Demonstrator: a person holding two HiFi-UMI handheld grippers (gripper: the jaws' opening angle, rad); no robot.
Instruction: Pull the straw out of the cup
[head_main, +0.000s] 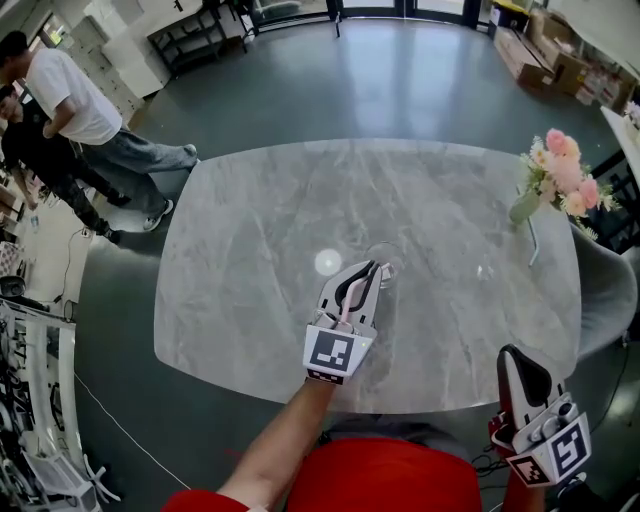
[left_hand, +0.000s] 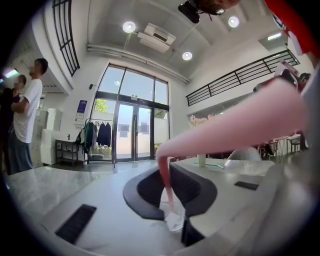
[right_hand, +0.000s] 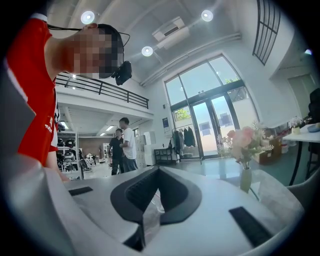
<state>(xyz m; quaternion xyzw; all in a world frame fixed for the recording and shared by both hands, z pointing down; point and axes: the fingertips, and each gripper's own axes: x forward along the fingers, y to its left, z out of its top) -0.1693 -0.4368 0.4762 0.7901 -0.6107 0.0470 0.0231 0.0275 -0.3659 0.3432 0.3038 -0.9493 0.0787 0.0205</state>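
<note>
Grey marble table (head_main: 250, 300) with a vase of pink flowers (head_main: 556, 178) at its far right edge, grey chair (head_main: 606, 290) just beside that edge. Two people (head_main: 62, 105) stand on the dark floor (head_main: 400, 80) at far left, well apart from the table. Cardboard boxes (head_main: 540, 52) along the far right wall, clothes rack (left_hand: 100, 136) beside glass doors (left_hand: 134, 131).

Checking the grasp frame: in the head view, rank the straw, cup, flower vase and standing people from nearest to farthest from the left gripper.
1. straw: in the left gripper.
2. cup: at its tips, slightly right.
3. flower vase: far right.
4. standing people: far upper left.
</note>
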